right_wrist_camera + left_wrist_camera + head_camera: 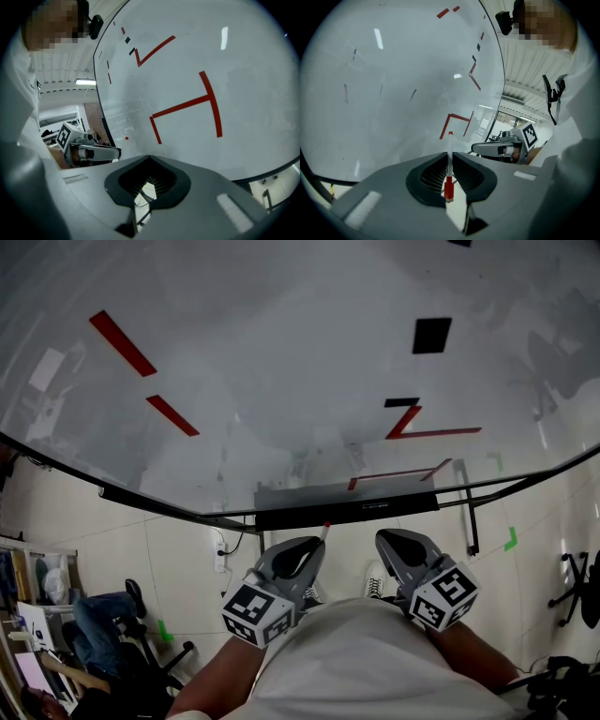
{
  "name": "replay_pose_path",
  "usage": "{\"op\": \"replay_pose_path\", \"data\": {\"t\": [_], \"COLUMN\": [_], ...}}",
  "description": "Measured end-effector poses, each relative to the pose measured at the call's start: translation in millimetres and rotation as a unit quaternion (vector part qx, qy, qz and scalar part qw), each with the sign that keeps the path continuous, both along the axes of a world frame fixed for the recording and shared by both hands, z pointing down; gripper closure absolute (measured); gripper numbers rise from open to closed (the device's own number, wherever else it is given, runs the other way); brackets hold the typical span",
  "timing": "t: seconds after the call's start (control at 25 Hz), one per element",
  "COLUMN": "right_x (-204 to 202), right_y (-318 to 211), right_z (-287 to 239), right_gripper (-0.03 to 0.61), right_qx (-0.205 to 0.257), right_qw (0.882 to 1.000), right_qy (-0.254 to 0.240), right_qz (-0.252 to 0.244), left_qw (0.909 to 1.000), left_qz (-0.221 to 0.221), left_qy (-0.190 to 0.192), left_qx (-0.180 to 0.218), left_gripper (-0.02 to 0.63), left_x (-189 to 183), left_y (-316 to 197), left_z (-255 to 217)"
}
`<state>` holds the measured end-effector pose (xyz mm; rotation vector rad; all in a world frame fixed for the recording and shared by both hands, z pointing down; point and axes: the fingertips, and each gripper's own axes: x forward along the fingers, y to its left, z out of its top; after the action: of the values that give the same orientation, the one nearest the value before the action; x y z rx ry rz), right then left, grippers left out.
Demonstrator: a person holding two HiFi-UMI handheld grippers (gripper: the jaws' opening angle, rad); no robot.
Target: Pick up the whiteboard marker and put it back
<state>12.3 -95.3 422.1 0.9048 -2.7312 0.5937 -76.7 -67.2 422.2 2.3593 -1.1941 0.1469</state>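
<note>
Close to the chest, my left gripper (449,158) is clamped on the whiteboard marker (450,149), its red end nearest the camera. My right gripper (149,159) sits beside it, jaws pressed together on nothing. Just ahead runs the dark tray ledge (347,509). Beyond it, the whiteboard (281,352) with red strokes (122,341) fills the front. The marker's long axis runs along the jaws, small red tip aimed at the board.

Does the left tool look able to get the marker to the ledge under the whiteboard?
Probably yes. The left tool, shut on the marker, sits just short of the ledge, its tip pointing that way, with nothing visible between them.
</note>
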Motion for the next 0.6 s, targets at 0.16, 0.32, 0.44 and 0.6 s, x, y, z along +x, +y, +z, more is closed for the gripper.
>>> {"op": "replay_pose_path", "data": {"t": [0.16, 0.32, 0.44, 0.6], "right_x": [-1.1, -1.1, -1.1, -0.5], "right_y": [0.3, -0.5, -1.1, -2.1], "right_z": [0.0, 0.3, 0.3, 0.9], "right_gripper": [0.577, 0.577, 0.577, 0.577], "right_qx": [0.000, 0.000, 0.001, 0.001], "right_qw": [1.000, 1.000, 1.000, 1.000], "right_qy": [0.001, 0.002, 0.003, 0.004], "right_qz": [0.000, 0.000, 0.000, 0.001], "left_qw": [1.0000, 1.0000, 1.0000, 1.0000], "left_qz": [0.001, 0.001, -0.001, 0.000], "left_qy": [0.000, -0.001, 0.000, -0.001], "left_qx": [-0.002, 0.000, 0.001, 0.004], "left_gripper": [0.561, 0.561, 0.561, 0.561], "left_x": [-0.3, -2.2, -3.2, -3.0], "left_y": [1.3, 0.0, -1.8, -3.5], "left_z": [0.7, 0.3, -0.9, -1.5]}}
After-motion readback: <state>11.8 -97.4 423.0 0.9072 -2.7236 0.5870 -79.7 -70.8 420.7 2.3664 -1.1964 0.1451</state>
